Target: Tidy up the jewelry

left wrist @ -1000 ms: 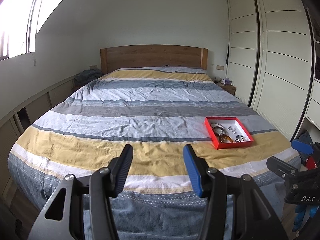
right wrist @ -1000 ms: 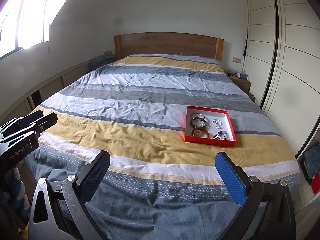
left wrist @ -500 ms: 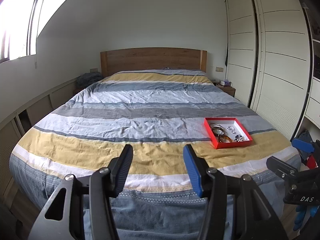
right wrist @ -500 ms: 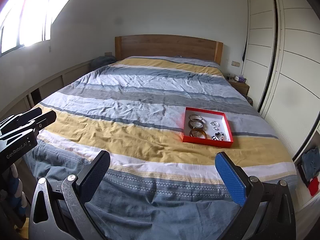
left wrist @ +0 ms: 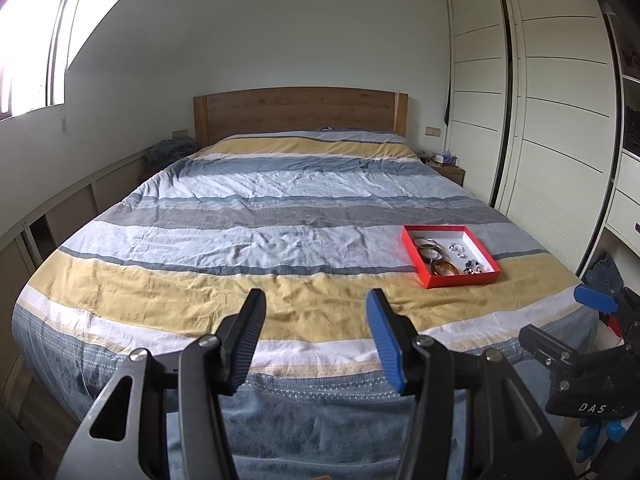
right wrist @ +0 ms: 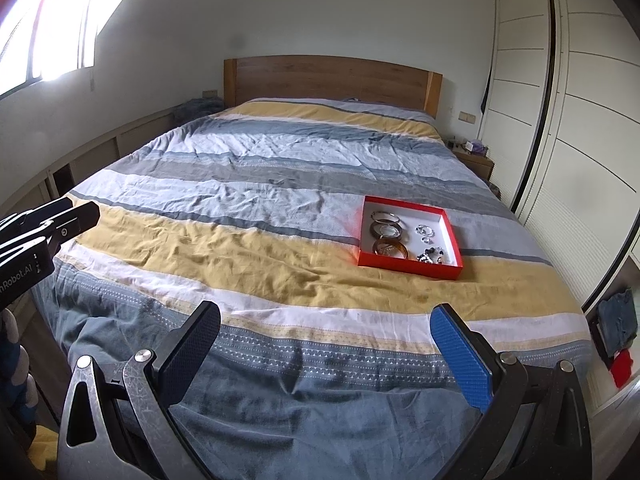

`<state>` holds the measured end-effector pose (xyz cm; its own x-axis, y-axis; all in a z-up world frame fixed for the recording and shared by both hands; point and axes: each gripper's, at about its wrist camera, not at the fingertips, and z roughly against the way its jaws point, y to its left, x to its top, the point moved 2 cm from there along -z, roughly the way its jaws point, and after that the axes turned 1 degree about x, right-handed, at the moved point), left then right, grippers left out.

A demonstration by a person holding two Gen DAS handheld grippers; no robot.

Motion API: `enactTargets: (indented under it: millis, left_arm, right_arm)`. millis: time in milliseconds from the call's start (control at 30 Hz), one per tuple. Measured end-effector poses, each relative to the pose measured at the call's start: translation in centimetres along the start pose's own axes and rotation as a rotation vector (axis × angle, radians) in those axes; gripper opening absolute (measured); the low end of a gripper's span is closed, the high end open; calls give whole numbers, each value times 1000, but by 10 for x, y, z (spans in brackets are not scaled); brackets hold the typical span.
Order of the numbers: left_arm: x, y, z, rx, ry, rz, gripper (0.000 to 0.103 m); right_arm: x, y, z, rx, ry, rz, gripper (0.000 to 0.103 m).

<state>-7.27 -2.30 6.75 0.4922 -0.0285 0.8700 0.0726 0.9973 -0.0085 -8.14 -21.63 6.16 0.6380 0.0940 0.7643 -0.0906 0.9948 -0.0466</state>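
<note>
- Right wrist view: your right tool (right wrist: 326,352) is spread wide, holding nothing; your left tool (left wrist: 316,340) is spread too.
- The bangles (right wrist: 387,236) in the red tray (right wrist: 408,267) look stiff and slippery; pinch one across its rim.

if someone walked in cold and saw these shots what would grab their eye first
The red tray stands out most: it sits on the right side of the striped bed, near the foot, with bangles in a column on its left and small sparkly pieces on its right. Next come the left tongs and right tongs, both open and empty, held above the foot of the bed.
</note>
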Motion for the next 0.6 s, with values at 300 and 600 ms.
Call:
enactTargets:
  millis: [300, 600]
  left_arm:
    - [-7, -2, -16, -15, 39, -9, 50]
    - [-13, -3, -21, -35, 46, -10, 50]
  right_arm:
    - [-4, -4, -13, -11, 22, -7, 103]
    - [-11, -5, -22, -25, 48, -6, 103]
